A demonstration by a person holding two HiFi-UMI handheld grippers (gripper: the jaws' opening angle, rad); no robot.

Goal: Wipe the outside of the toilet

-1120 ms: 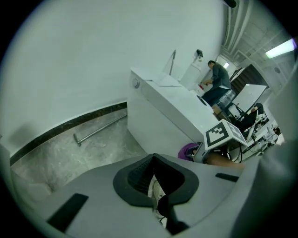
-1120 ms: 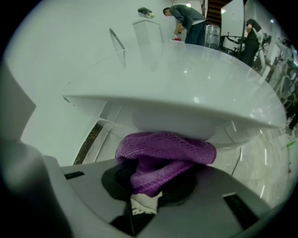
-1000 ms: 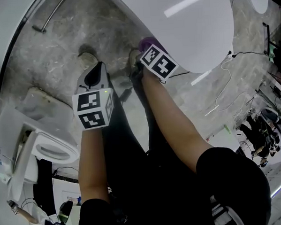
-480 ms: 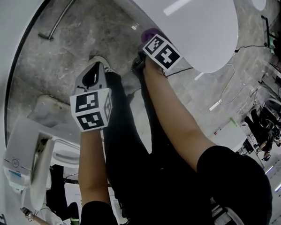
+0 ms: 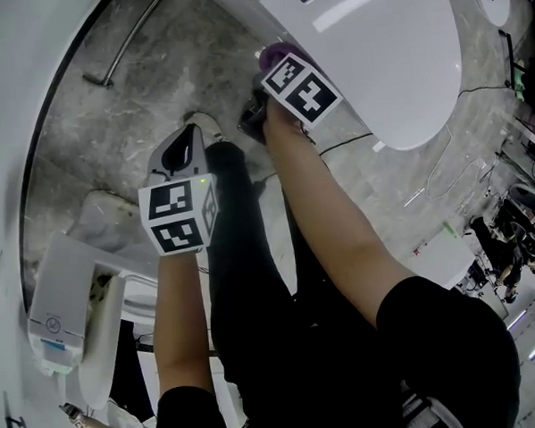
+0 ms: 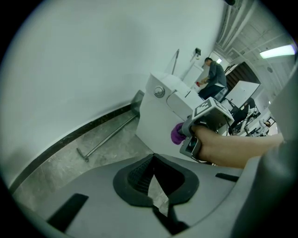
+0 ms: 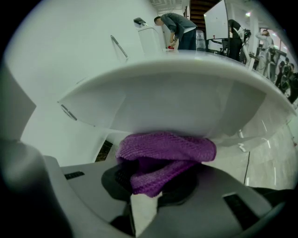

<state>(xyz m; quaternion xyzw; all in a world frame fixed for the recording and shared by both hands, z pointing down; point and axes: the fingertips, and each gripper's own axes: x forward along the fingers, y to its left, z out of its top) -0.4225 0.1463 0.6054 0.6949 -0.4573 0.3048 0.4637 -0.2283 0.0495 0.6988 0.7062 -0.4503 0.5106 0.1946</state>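
The wiping step is in hand. The right gripper (image 7: 156, 186) has its fingers clenched on the purple cloth (image 7: 165, 148), which is bunched against the outer shell of the toilet (image 7: 177, 93), just under its overhanging rim. The left gripper (image 6: 153, 162), fingers drawn together on nothing, hangs well apart from the toilet. The cloth seems to touch, though the wide lens leaves some doubt. The next move likely calls for dragging the cloth along the toilet's curve under steady pressure.
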